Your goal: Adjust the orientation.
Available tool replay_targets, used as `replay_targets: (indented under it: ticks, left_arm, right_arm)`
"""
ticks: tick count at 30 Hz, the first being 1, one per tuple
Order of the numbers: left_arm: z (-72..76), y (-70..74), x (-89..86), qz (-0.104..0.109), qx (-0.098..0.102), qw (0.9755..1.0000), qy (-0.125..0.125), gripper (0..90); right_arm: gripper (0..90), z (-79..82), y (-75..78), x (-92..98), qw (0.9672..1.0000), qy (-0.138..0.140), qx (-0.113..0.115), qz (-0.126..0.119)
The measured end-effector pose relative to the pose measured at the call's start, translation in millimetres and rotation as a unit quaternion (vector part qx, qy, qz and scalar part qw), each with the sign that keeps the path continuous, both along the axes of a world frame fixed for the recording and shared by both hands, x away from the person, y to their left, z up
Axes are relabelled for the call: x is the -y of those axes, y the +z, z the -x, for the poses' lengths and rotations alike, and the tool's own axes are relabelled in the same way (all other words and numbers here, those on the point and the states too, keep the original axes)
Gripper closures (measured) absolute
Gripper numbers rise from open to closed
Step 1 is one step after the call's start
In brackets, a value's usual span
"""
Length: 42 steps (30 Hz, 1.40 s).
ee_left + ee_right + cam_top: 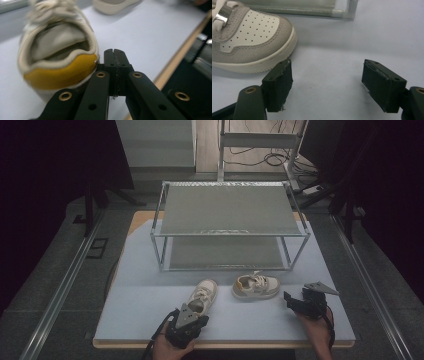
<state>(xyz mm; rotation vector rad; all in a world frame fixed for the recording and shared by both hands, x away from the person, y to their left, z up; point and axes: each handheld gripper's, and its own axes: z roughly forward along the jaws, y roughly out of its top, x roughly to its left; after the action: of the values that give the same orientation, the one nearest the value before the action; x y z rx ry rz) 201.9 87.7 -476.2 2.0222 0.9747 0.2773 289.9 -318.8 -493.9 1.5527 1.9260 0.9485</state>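
Observation:
Two small cream-and-grey shoes lie on the pale mat in front of the rack. The left shoe (202, 295) points away from me; its yellow-backed heel (60, 72) sits just left of my left gripper (115, 56), whose pads are pressed together with nothing between them. In the high view the left gripper (192, 310) is at that shoe's heel. The right shoe (256, 286) lies on its side-on profile with its perforated toe (249, 32) up and left of my right gripper (328, 75). The right gripper (300, 296) stands open and empty just right of that shoe.
A two-shelf metal rack (230, 210) stands at the back of the mat (135, 305); its lower corner (348, 11) is beyond the right gripper. The table's wooden front edge (175, 62) runs close beside the left gripper. Dark floor and rails flank the table.

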Motion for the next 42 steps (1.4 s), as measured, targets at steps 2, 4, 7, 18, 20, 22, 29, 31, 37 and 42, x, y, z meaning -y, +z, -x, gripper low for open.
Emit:
replay_targets:
  ticks: [2, 4, 7, 18, 20, 22, 29, 31, 37, 42]
  left_arm:
    - [-2.2, 2.9, -9.8, -0.004, -0.001, 0.9999, 0.013, 89.5]
    - [-4.4, 1.7, -14.2, -0.016, 0.003, 0.9995, 0.027, 86.9]
    - [-6.9, -0.5, -18.1, 0.000, -0.007, 0.9998, 0.021, 86.5]
    - [-3.5, 33.8, -30.5, 0.060, 0.048, 0.9967, 0.029, 59.8]
    - [-9.7, 38.0, -41.0, 0.065, 0.049, 0.9952, 0.054, 50.9]
    - [-13.8, 39.3, -48.1, 0.076, 0.047, 0.9940, 0.063, 48.5]
    - [-35.9, 32.9, -72.7, 0.089, 0.033, 0.9908, 0.096, 38.4]
    - [-37.2, 32.1, -74.4, 0.089, 0.031, 0.9906, 0.099, 38.0]
    - [-41.5, 29.5, -83.2, 0.090, 0.029, 0.9894, 0.110, 36.6]
    - [-46.1, 22.3, -86.9, 0.082, 0.009, 0.9895, 0.118, 35.7]
  right_arm:
    - [24.3, -0.3, -0.2, 0.0, 1.0000, 0.000, -0.001, -0.001]
    - [24.3, -0.5, -0.3, -0.4, 1.0000, 0.000, -0.003, 0.001]
    - [24.4, -0.5, -0.3, -1.0, 1.0000, 0.000, -0.003, 0.003]
    - [53.1, 14.8, 10.0, -2.9, 0.9989, 0.020, 0.042, -0.012]
    - [60.1, 17.9, 15.6, -6.2, 0.9980, 0.034, 0.048, -0.022]
    - [63.6, 19.3, 18.2, -8.8, 0.9975, 0.041, 0.052, -0.023]
    - [88.0, 30.9, 35.6, -37.4, 0.9905, 0.110, 0.069, -0.045]
    - [89.1, 32.6, 37.9, -42.6, 0.9892, 0.118, 0.073, -0.047]
    - [89.6, 40.3, 47.1, -75.1, 0.9799, 0.173, 0.078, -0.062]
    - [89.7, 37.3, 43.8, -105.4, 0.9742, 0.203, 0.070, -0.070]
